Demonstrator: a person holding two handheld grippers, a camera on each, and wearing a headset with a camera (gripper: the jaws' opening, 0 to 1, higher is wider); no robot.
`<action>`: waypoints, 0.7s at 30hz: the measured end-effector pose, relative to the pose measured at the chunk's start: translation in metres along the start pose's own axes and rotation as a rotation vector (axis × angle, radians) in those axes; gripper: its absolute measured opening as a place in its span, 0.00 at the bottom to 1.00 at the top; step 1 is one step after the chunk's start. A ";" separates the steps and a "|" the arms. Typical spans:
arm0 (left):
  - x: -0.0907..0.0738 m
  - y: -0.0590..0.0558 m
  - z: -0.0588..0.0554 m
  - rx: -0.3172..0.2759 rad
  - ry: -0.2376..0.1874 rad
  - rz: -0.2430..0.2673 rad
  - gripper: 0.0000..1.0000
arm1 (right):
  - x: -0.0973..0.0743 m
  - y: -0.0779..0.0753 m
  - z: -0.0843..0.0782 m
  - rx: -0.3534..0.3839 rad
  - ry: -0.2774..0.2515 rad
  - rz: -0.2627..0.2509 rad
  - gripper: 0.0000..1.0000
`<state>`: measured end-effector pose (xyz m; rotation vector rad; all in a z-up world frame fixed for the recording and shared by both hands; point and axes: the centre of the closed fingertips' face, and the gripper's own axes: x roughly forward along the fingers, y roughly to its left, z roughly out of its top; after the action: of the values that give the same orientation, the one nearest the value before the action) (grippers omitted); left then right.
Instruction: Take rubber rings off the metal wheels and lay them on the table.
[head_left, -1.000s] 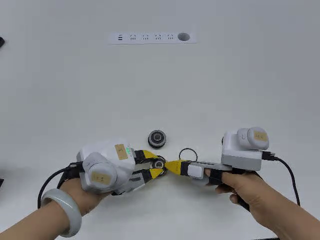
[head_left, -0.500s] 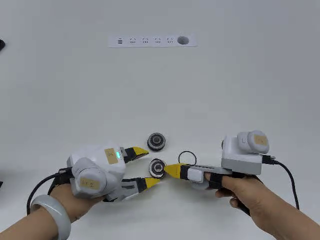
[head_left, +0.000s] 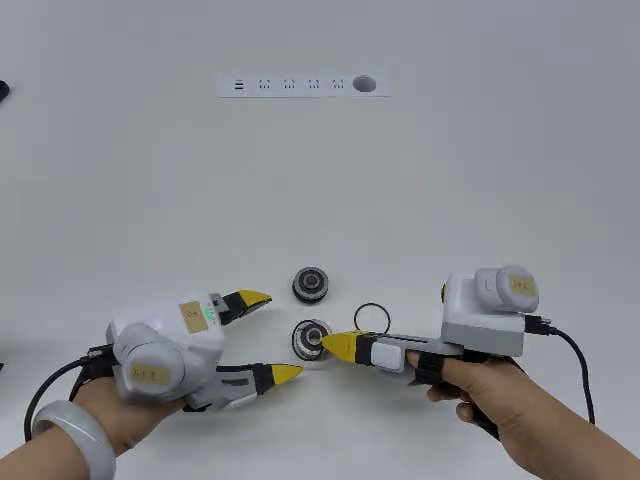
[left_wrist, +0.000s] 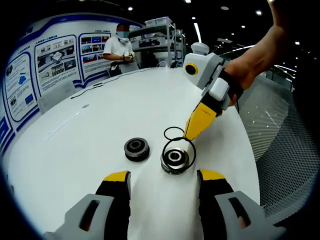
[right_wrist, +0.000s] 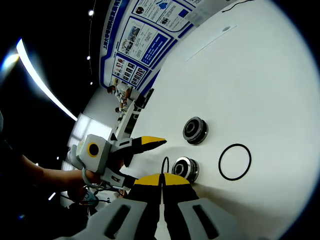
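Where posters (left_wrist: 55, 57) hang, a broad white table (left_wrist: 130, 110) stands under ceiling lights (left_wrist: 197, 32).

Near wheel (head_left: 309, 339): black ring (left_wrist: 163, 151) half peeled off; far wheel (head_left: 311, 284) dark-rimmed; loose ring (right_wrist: 219, 162) flat beside.

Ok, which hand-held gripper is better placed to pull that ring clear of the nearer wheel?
Right. The right hand-held gripper is shut on the rubber ring looped loosely round the nearer wheel; the left hand-held gripper is open, set back from it.
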<state>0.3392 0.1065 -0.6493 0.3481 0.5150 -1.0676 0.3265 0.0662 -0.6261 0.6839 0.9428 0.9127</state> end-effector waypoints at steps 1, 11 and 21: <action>-0.001 0.000 0.000 -0.001 -0.002 0.003 0.56 | -0.001 0.001 0.001 -0.001 -0.004 0.001 0.02; -0.004 0.002 -0.001 -0.020 -0.018 0.020 0.62 | -0.023 -0.010 0.013 0.007 -0.065 -0.032 0.02; -0.007 0.007 0.000 -0.045 -0.033 0.041 0.68 | -0.044 -0.040 0.024 0.032 -0.119 -0.117 0.02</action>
<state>0.3433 0.1149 -0.6455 0.2998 0.4993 -1.0187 0.3495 0.0062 -0.6321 0.6955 0.8833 0.7468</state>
